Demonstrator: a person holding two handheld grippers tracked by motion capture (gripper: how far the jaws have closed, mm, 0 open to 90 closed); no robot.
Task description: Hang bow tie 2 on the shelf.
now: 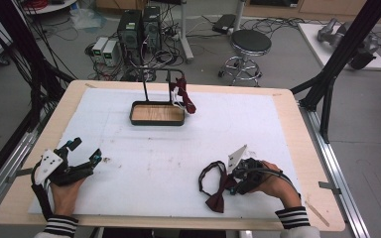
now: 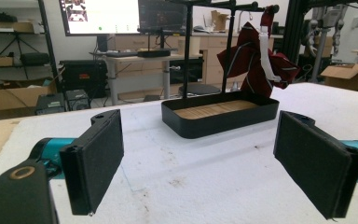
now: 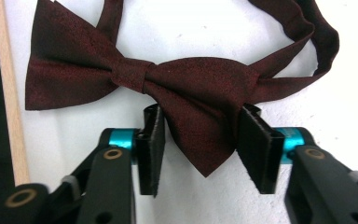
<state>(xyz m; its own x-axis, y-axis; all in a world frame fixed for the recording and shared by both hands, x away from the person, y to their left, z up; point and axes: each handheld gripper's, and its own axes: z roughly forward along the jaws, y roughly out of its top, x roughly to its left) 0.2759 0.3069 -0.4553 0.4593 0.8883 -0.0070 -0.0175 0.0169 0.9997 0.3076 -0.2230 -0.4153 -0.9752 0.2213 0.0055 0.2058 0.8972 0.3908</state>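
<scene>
Black padded jaws of the right gripper (image 3: 199,148) flank one wing of the dark red satin bow tie (image 3: 168,88) lying flat on the white foam mat (image 1: 154,163); they have drawn partway together, and I judge the pads are only brushing the fabric's edges, not yet pinching it. To do this grasp well, the jaws should finish closing low on the wing, near the knot, so the cloth bunches between the pads rather than sliding out, and the neck strap looping at one o'clock should lift free without snagging.

At twelve o'clock on the mat stands the black metal stand with a wood-lined tray (image 1: 157,113), with a second dark red bow tie (image 1: 183,96) already hanging from its rail; that one crowds the rail's right end, so the free left stretch looks the easier target. At nine o'clock the left gripper (image 1: 82,152) rests idle, jaws spread wide and empty.
</scene>
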